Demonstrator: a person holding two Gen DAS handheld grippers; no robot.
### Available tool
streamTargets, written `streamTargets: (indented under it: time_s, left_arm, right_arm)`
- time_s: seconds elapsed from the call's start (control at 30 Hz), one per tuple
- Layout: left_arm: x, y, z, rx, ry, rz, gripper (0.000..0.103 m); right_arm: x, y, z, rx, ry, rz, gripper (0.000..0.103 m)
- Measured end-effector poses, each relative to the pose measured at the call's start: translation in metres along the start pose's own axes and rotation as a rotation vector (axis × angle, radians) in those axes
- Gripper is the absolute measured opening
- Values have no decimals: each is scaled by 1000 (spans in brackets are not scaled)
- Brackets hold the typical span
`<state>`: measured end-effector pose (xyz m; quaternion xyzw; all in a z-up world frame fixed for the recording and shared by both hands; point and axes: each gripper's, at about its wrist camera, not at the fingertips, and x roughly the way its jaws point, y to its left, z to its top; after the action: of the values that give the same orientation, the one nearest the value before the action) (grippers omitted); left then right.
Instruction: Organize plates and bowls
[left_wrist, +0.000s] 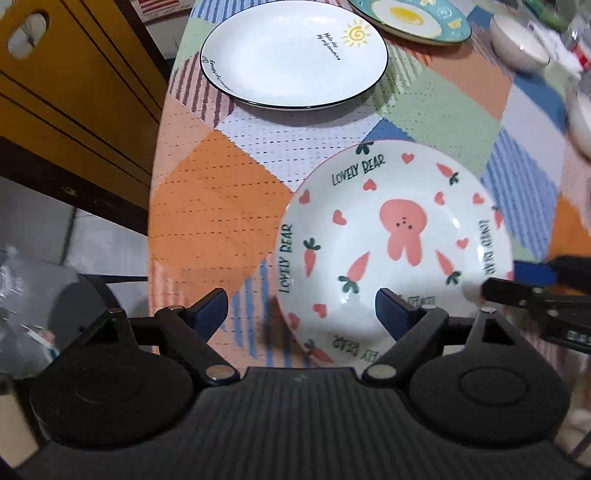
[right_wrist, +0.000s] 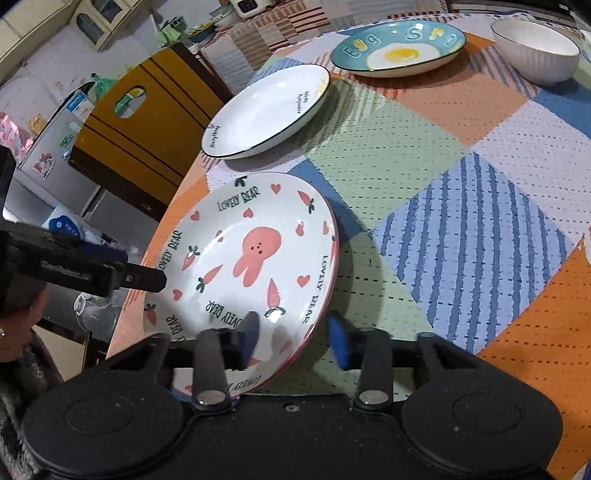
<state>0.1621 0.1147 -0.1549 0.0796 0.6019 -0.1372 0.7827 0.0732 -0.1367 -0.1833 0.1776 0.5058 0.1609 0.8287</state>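
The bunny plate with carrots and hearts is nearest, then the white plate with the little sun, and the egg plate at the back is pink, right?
Almost. The far round ceramic plate with the fried egg picture is teal blue, not pink; the right wrist view shows it clearly. The rest holds: the white bunny plate with carrots and hearts is nearest, and the white black-rimmed plate with the little sun lies behind it.

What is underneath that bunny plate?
The bunny plate is tilted: its right edge is raised, and its shadow falls on the patchwork tablecloth below. Nothing else shows beneath. Its left and near edges are hidden, so what supports it there cannot be seen.
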Motion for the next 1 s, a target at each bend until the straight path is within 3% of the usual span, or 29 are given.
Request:
streamTargets:
  time_s: [0.13, 0.23, 0.33, 0.43, 0.53, 0.6, 0.67, 0.83, 1.0]
  left_arm:
    - [0, -6, -1, 39, -34, 33, 87]
    - [6, -7, 1, 59, 1, -19, 87]
    - [11, -8, -2, 77, -18, -42, 85]
    - [14, -6, -5, 89, -13, -41, 67]
    - [20, 5, -7, 41, 15, -77, 48]
    - [25, 8, -9, 40, 21, -61, 29]
    - [27, 8, -11, 48, 7, -78, 25]
    - [26, 5, -15, 73, -23, -79, 27]
    - [35, 30, -4, -108, 60, -218, 30]
  right_arm:
    - [6, -3, 0, 11, -18, -40, 16]
    - [6, -4, 0, 5, -14, -34, 16]
    - [6, -7, 2, 14, -7, -21, 16]
    - [7, -8, 1, 2, -10, -15, 16]
    - [7, -11, -1, 0, -21, 3, 16]
    - [6, -12, -2, 6, -22, 12, 16]
    - [6, -12, -2, 3, -24, 15, 16]
    - [14, -19, -2, 66, -17, 49, 17]
    - [15, -19, 1, 81, -22, 46, 16]
